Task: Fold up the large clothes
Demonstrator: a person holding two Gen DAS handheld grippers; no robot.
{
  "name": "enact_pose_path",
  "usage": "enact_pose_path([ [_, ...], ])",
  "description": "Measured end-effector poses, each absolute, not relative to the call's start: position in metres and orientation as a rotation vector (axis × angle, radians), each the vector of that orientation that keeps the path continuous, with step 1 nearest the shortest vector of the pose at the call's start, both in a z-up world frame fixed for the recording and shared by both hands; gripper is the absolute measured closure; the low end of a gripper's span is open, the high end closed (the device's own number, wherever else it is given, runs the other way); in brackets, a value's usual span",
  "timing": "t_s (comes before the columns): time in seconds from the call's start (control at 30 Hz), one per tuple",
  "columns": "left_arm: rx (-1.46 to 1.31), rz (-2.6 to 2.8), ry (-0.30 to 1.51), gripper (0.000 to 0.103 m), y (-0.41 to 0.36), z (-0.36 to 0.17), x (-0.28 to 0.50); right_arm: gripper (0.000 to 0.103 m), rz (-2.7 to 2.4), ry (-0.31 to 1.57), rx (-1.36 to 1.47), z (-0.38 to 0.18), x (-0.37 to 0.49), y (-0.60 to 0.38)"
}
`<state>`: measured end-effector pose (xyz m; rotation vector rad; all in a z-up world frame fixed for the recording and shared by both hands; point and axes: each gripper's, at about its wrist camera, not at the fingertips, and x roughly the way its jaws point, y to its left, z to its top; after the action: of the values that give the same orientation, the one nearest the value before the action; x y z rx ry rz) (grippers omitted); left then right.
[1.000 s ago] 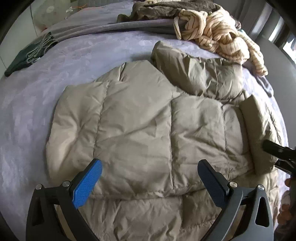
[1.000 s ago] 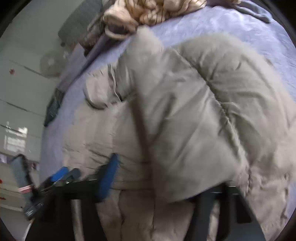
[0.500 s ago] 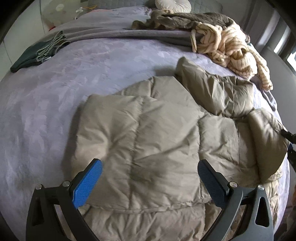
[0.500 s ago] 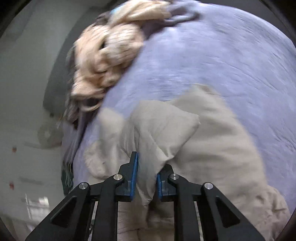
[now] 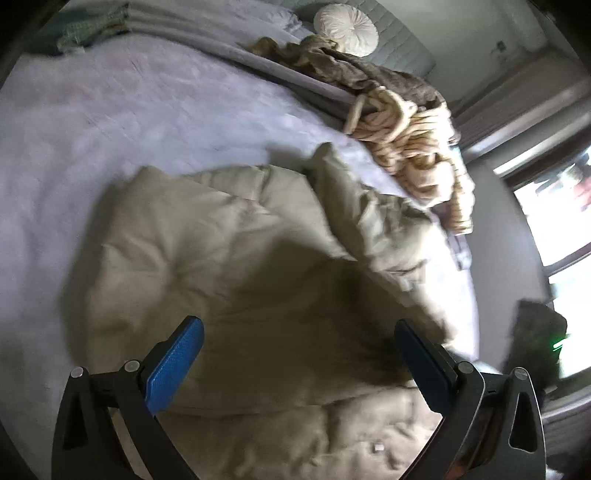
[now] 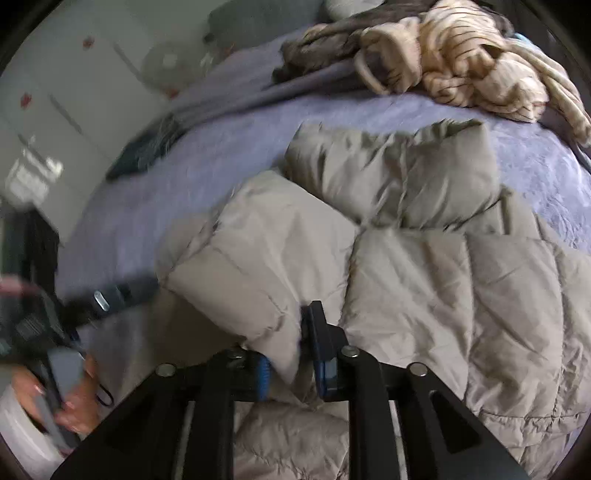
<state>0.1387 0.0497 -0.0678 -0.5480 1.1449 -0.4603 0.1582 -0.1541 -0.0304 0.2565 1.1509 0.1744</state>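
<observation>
A beige quilted puffer jacket (image 5: 236,266) lies spread on the lilac bed cover (image 5: 110,122); it also shows in the right wrist view (image 6: 443,295). My left gripper (image 5: 295,354) is open and empty, held above the jacket's near part. My right gripper (image 6: 291,343) is shut on a fold of the jacket's sleeve (image 6: 258,266) and holds it over the jacket body. The left gripper (image 6: 110,295) shows blurred at the left of the right wrist view.
A cream striped knit (image 5: 410,147) and a brown garment (image 5: 332,66) are piled at the bed's far side, with a round white cushion (image 5: 347,33) behind. A dark green cloth (image 6: 147,155) lies at the bed's left edge. A window (image 5: 561,236) is at right.
My right gripper has carried the sleeve leftward across the jacket body. My left gripper has swung right and risen, staying open and empty.
</observation>
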Motion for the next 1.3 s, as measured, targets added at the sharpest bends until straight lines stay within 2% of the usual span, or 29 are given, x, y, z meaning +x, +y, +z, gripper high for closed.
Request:
enact_pose_path([
  [0.07,-0.587,-0.51,1.162,0.0,0.044,-0.07,0.142,0.051,0.182,1.187,0.277,-0.038,0.153,-0.157],
  [0.13,-0.597,-0.534,1.189,0.0,0.034,-0.075,0.145,0.043,0.18,1.2,0.327,-0.038,0.147,-0.168],
  [0.43,-0.567,-0.586,1.255,0.0,-0.004,-0.087,0.151,0.041,-0.003,1.256,0.605,-0.036,0.067,-0.275],
  [0.57,-0.52,-0.587,1.292,0.0,-0.025,-0.098,0.156,0.041,-0.179,1.189,0.843,-0.048,0.02,-0.346],
  [0.63,-0.516,-0.586,1.305,0.0,-0.033,-0.1,0.156,0.041,-0.249,1.091,1.003,-0.053,0.003,-0.382],
  [0.67,-0.516,-0.591,1.306,0.003,-0.036,-0.099,0.156,0.041,-0.284,1.046,1.064,-0.055,-0.001,-0.394],
  [0.73,-0.497,-0.597,1.297,0.023,-0.044,-0.096,0.155,0.041,-0.339,0.968,1.173,-0.062,-0.008,-0.415],
  [0.77,-0.473,-0.598,1.294,0.049,-0.048,-0.094,0.155,0.041,-0.351,0.944,1.22,-0.065,-0.009,-0.423],
  [0.8,-0.439,-0.591,1.294,0.082,-0.051,-0.092,0.154,0.044,-0.355,0.935,1.25,-0.068,-0.008,-0.428],
  [0.83,-0.422,-0.586,1.295,0.092,-0.05,-0.092,0.154,0.064,-0.369,0.928,1.259,-0.069,-0.007,-0.432],
  [0.87,-0.419,-0.581,1.286,0.092,-0.046,-0.091,0.152,0.092,-0.38,0.935,1.243,-0.067,-0.007,-0.434],
  [1.0,-0.382,-0.525,1.214,0.092,-0.022,-0.079,0.139,0.095,-0.309,0.972,1.095,-0.05,0.013,-0.422],
  [1.1,-0.369,-0.488,1.246,0.092,-0.008,-0.093,0.137,0.095,-0.246,1.009,0.979,-0.039,0.029,-0.407],
  [1.3,-0.249,-0.435,1.242,0.09,-0.01,-0.105,0.127,0.095,-0.293,1.097,0.956,-0.078,0.035,-0.4],
])
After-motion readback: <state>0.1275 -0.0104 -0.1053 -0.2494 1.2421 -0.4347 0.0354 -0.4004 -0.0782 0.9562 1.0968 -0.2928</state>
